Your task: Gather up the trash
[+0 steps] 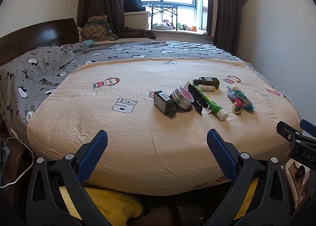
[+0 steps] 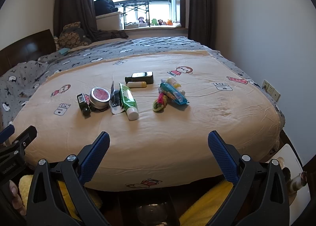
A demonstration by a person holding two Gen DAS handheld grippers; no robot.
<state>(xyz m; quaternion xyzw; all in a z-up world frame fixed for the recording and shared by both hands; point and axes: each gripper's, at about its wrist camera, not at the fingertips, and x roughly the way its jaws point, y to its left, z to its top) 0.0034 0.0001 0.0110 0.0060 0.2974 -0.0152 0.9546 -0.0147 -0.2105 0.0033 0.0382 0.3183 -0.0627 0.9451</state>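
Both tongs released, holding nothing — left gripper (image 1: 157,142) and right gripper (image 2: 159,143) short of the cream cartoon-print bedsheet (image 2: 177,127). Green squeeze tube with white cap (image 2: 129,101) ahead mid-sheet, cap nearest, slightly left of the right gripper — probably nearer.

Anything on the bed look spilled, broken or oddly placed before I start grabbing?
Nothing looks spilled or broken. The odd part is the clutter itself: a green tube, a round tin, two dark bottles and a snack packet lie jumbled on the beige sheet. The tin leans tilted against the nearer bottle.
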